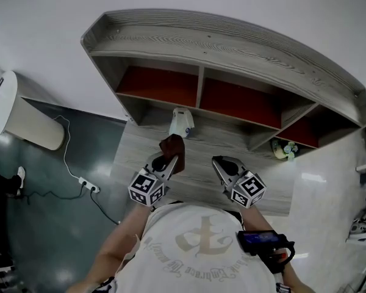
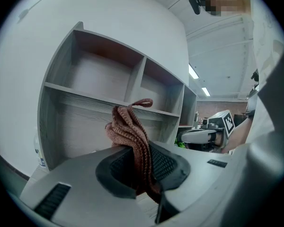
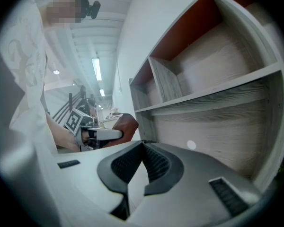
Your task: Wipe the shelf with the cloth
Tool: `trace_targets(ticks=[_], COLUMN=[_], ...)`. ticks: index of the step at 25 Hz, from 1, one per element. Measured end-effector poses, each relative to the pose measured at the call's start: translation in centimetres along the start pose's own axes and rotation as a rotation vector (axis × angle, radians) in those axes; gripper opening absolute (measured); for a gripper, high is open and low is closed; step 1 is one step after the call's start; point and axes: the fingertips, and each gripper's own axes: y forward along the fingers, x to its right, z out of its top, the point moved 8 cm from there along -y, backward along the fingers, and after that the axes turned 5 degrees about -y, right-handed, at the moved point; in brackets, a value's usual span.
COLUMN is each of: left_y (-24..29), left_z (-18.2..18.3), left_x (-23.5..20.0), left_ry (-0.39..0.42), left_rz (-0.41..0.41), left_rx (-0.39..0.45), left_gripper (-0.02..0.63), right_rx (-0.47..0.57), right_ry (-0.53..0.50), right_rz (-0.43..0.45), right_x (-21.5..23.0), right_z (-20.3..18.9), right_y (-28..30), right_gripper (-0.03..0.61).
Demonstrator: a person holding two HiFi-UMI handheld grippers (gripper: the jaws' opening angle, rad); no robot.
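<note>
From the head view, the grey wooden shelf (image 1: 232, 47) stands at the far side of a desk top (image 1: 201, 182), its upper compartments backed in red. A white bottle (image 1: 182, 124) stands under the lower board, left of middle. The left gripper (image 1: 169, 159) points at the shelf from the near side with the reddish-brown cloth (image 1: 172, 146) bunched at its tips. The right gripper (image 1: 220, 163) sits just to its right, apart from it.

In the left gripper view, the jaws are clamped on the cloth, which stands up between the pads in ribbed knitted folds with a small loop at the top; the rest hangs down behind the pads. It looks soft, light and limp, so it will likely fold and drag rather than push. The hold is low on the bundle, which leaves a free wad above the tips to press on the boards.

In the right gripper view, the jaws meet at their tips with nothing between them, and the shelf boards lie just beyond.
</note>
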Motion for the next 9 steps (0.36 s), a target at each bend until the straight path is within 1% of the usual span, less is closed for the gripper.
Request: trace_targets(ticks=[9], left_y=[-0.37], left_z=[-0.81], left_x=[0.33], left_ry=[0.000], left_rz=[-0.015], left_rx=[-0.020], left_gripper=[0.072], right_rx=[-0.003], right_ry=[0.006], right_rz=[-0.010], right_x=[-0.56], right_z=[-0.20], right_y=[-0.23], right_gripper=[0.003])
